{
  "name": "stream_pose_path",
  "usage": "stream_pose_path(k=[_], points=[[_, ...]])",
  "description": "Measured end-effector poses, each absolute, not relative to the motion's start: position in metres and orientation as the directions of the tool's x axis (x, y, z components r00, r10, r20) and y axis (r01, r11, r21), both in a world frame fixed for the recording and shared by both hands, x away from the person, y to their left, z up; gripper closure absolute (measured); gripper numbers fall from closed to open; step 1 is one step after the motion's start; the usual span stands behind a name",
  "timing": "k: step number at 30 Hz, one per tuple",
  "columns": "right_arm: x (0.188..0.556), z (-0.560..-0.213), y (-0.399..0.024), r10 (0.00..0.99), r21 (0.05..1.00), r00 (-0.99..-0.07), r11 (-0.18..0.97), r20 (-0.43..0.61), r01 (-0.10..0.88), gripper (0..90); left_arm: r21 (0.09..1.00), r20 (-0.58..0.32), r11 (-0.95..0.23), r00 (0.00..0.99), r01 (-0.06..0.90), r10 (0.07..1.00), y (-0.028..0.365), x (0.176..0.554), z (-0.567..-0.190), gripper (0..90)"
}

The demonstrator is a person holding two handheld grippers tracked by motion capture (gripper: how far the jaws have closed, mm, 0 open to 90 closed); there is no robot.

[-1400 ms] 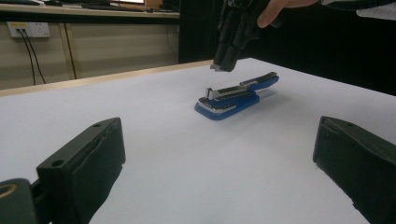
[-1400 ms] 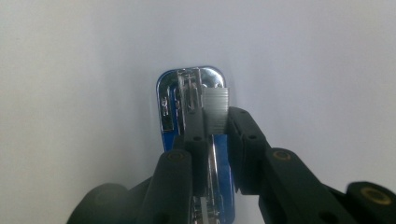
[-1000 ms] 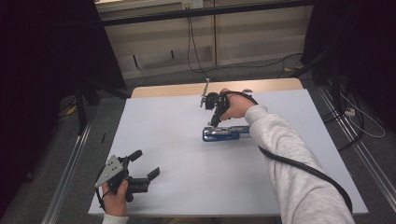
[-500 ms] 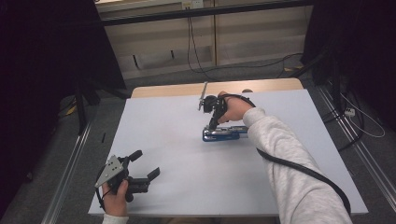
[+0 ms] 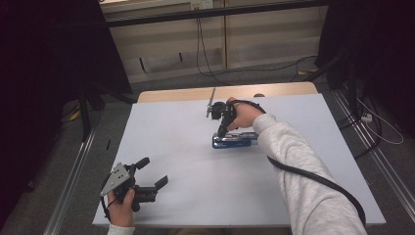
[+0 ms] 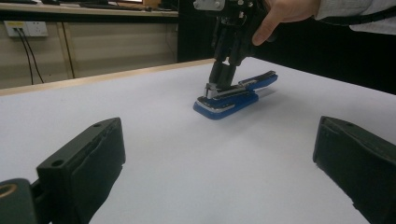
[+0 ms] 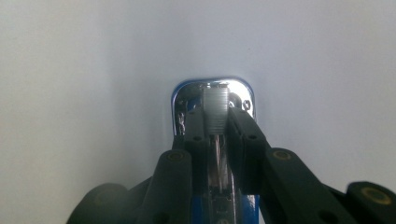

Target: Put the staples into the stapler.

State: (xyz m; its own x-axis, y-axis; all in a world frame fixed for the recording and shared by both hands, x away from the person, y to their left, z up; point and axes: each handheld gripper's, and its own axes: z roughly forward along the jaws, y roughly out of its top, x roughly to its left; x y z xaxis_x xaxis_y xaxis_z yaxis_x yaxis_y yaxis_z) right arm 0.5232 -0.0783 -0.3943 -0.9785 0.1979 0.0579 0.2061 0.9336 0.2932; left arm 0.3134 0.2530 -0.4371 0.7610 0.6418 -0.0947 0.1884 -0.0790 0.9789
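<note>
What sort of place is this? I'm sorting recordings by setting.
Probably a lab or workshop test bench: a table under plain white covering, black curtains at the sides, loose cables on the floor, and wall sockets.

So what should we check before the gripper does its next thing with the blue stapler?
1. Right hand-held gripper closed on the stapler's metal part: ok.
2. Stapler base flat on the table: ok, seen from the left gripper view.
3. Stapler top raised at the front: ok.
4. Left hand-held gripper open, well away from the stapler: ok.
5. Staples loaded inside: cannot tell.
</note>
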Motion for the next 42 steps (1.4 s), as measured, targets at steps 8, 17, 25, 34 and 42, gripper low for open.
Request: stream_pose_path(k=[8,17,25,34,42], points=[[0.523,-0.395,-0.078,0.19,0.285,-0.98,0.938,0.052,0.197,78.3,0.979,-0.095,-0.08,0.761,0.189,0.642,0.253,0.313,-0.437,2.3],[0.523,-0.396,-0.078,0.187,0.285,-0.981,0.939,0.052,0.194,78.2,0.978,-0.094,-0.083,0.761,0.19,0.641,0.253,0.314,-0.437,2.3],[0.523,-0.395,-0.077,0.188,0.285,-0.981,0.939,0.052,0.195,77.3,0.978,-0.088,-0.089,0.763,0.188,0.641,0.253,0.314,-0.437,2.3],[0.523,-0.395,-0.077,0.18,0.294,-0.983,0.938,0.047,0.186,73.7,0.978,-0.098,-0.081,0.76,0.194,0.642,0.252,0.314,-0.437,2.3],[0.519,-0.39,-0.089,0.234,0.35,-0.97,0.905,0.062,0.241,64.1,0.977,-0.1,-0.08,0.759,0.197,0.643,0.252,0.314,-0.437,2.3]])
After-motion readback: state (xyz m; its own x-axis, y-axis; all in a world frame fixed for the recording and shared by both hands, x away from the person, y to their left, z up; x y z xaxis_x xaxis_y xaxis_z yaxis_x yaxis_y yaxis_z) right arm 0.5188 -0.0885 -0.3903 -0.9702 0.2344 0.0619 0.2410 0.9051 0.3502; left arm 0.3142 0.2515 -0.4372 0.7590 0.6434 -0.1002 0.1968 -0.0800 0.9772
